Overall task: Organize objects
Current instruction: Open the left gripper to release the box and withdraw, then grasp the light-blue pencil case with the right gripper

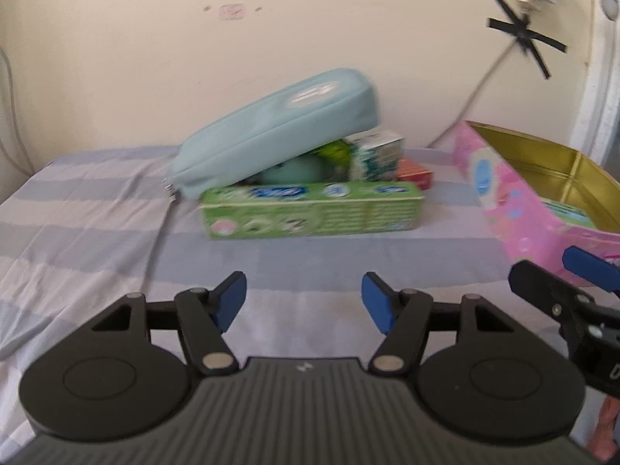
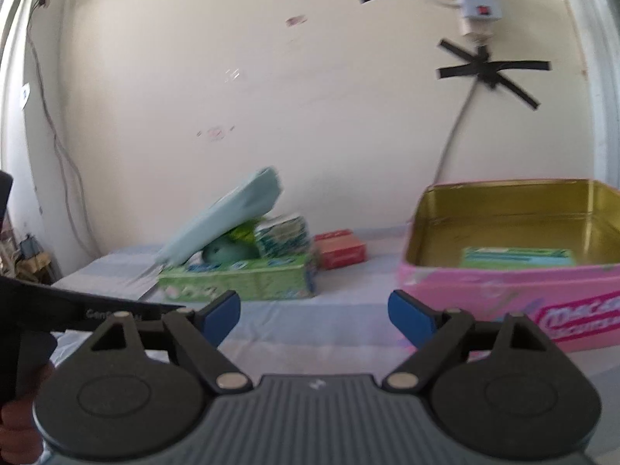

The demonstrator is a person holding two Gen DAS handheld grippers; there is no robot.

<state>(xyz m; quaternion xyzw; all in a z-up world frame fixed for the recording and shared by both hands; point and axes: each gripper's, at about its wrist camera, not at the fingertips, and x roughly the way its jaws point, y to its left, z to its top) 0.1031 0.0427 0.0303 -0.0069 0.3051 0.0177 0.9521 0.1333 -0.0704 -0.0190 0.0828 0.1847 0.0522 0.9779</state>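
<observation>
Across the middle of the left wrist view your pile sits on the striped cloth (image 1: 97,201): a long green box (image 1: 312,211) lies flat, with a pale blue pouch (image 1: 275,131) leaning on it at a slant, its low end down toward the left. Under the pouch you can see a teal rounded thing (image 1: 298,170), too blurred to name, and a small green-and-white carton (image 1: 378,155). A red box (image 1: 416,172) lies just behind the green box's right end, against the cream wall (image 1: 155,58).

At the right edge of that frame stands the pink tin (image 1: 515,209), lid off, gold inside. The right wrist view shows a flat green-and-blue packet (image 2: 517,257) lying on its floor. The tin stands apart from the pile, with bare cloth between them.

Your left gripper (image 1: 304,306) hangs at the bottom centre of its frame, short of the green box, fingers released and parted, with only cloth between the blue pads (image 1: 232,302). Your right gripper (image 2: 314,317) is likewise unclenched, nothing between its pads (image 2: 410,317); it points at the gap between the pile and the tin. In the left wrist view it enters from the lower right, near the tin's pink wall. Black tape (image 2: 490,71) crosses a cable on the wall, upper right.
</observation>
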